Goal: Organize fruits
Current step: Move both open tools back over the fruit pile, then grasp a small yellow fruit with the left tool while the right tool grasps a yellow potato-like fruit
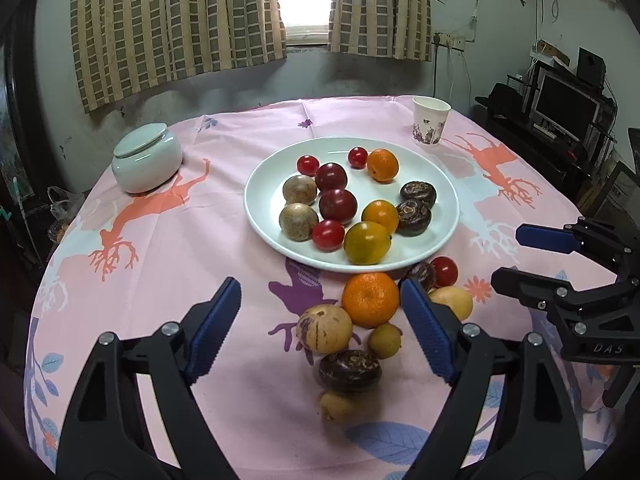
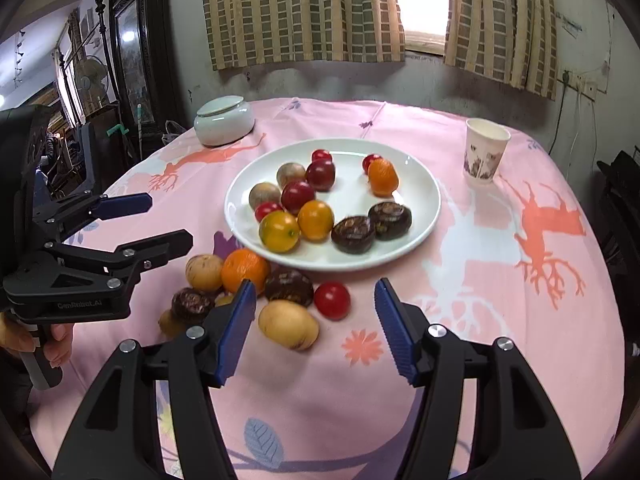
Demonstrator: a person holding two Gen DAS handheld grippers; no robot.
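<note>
Left gripper [image 1: 320,328] spread wide, nothing between pads, above loose fruit on pink tablecloth [image 1: 192,240]. Right gripper [image 2: 316,320] also spread, empty, near red cherry tomato [image 2: 332,300] and yellow fruit [image 2: 288,324]. White plate [image 1: 264,216] behind, filled with oranges, plums, tomatoes, dark chestnuts. Orange [image 1: 370,300] touching plate rim. Paper cup [image 1: 431,120], lidded jar [image 1: 146,158] at far side.

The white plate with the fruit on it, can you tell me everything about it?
The white plate is round, shallow and glossy, like ceramic, lying flat on the pink tablecloth near the table's middle. It carries small red, orange, brownish and dark round fruits, mostly toward its near half. More fruit lies on the cloth beside its near rim. No gripper touches it.
</note>
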